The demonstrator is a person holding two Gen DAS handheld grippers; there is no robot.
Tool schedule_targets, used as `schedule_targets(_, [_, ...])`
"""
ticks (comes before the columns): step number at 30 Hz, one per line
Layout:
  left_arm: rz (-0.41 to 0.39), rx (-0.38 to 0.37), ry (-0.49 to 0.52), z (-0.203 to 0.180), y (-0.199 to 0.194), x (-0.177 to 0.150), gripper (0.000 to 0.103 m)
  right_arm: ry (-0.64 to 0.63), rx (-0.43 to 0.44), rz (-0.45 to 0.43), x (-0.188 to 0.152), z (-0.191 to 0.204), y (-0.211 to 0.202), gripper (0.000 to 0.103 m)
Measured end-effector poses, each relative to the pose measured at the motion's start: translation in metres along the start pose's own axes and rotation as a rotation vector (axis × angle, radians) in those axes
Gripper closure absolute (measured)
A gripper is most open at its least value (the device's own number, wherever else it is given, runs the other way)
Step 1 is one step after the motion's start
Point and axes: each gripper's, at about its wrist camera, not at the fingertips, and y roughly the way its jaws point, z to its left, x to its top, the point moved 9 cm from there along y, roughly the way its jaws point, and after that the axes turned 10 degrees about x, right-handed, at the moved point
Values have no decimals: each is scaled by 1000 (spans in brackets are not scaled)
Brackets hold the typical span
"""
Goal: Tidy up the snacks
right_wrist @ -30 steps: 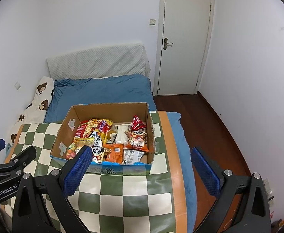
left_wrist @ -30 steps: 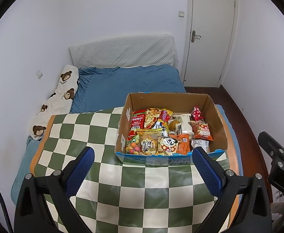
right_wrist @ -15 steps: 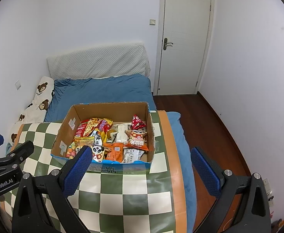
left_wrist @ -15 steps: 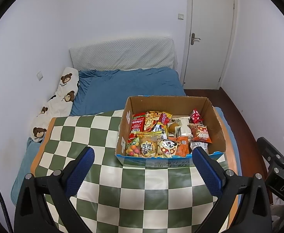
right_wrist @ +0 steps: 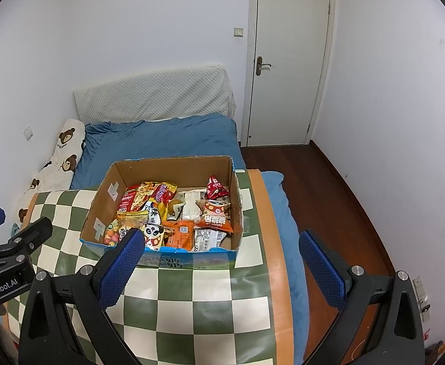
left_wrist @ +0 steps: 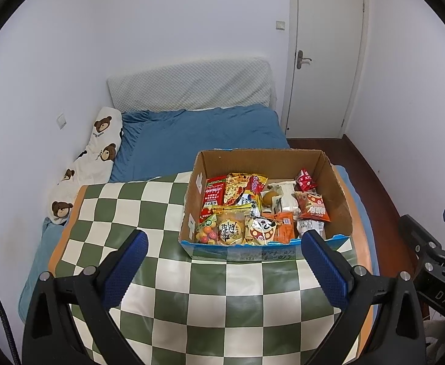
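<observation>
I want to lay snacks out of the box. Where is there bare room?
The checkered cloth is bare left of the cardboard box and in front of it, towards the open left gripper. Only a narrow strip lies right of the box. Inside, snack packets crowd the floor.

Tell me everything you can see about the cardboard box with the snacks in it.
The cardboard box is open-topped, plain brown inside, with a blue printed outer front wall and white tape patches on its inner left wall. It sits upright on the green and white checkered cloth, toward its right side. Snack packets fill the floor loosely, lying flat and overlapping, below the rim. Neither the left gripper nor the right gripper touches it.
</observation>
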Motion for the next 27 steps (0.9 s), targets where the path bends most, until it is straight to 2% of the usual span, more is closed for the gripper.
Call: schedule_targets(27, [7,-14,21,-1,4,-11,0,4,-5,18,-8,-2,6,0])
